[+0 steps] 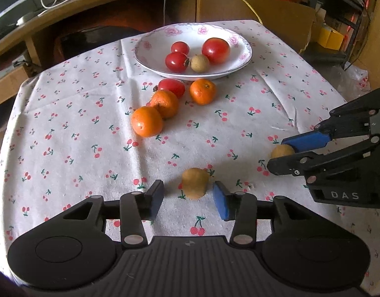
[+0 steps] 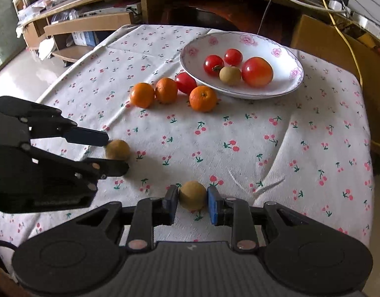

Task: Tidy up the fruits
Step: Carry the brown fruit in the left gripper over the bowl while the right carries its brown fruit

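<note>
Your left claw sits low over the desk with its jaws spread wide. A small tan fruit rests on the cherry-print cloth between the pads, with clear gaps on both sides, so nothing is gripped there.

Your right claw has closed in around a second tan fruit. The left pad touches it or nearly so, and the right blue pad sits just beside it; you cannot tell from either view whether the grip is firm. The fruit looks to be on the cloth. Seen from the left wrist, that same claw reaches in from the right edge with the fruit between its fingers.

Farther away, near the middle of the desk, three oranges lie loose: the nearest orange touches a second orange, and a third orange sits apart to the right. A red tomato lies just behind the second orange, close to the plate's near rim.

The white flowered plate stands at the far side. It holds a large tomato, two smaller tomatoes and one tan fruit in the plate, which touches the nearer small tomato.
</note>
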The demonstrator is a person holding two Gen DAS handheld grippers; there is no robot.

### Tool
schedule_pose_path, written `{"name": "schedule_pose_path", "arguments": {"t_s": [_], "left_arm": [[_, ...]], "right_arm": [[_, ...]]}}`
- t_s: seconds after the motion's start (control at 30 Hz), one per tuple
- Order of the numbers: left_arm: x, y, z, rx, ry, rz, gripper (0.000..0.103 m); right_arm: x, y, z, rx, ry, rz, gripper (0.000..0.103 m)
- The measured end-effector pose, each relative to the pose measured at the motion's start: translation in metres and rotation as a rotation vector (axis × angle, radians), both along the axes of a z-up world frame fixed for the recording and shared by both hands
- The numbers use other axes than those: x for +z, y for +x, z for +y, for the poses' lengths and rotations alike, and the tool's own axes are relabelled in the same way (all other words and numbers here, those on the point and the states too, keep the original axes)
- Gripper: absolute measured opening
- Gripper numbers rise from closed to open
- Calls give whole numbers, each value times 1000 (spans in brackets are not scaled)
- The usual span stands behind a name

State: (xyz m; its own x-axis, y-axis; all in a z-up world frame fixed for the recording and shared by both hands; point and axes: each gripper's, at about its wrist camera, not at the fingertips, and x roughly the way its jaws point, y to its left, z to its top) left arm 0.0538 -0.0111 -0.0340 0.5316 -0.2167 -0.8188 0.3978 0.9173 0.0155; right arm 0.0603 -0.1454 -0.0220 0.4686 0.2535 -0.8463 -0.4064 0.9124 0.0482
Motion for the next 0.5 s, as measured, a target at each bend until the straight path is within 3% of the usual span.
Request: {"name": "schedule_pose_path", "arguments": {"t_s": [0.17,0.3,0.5], "left_arm": [[0,2,-4,-5,5,3,52],[0,0,-8,-12,5,10,38],[4,4,-8,-6,-9,23,31]], "right_arm": [[0,-4,-2,9,4,-8,28],[1,-5,-2,6,-5,-6,28],[3,-6,0,3,-4,-4,26]]}}
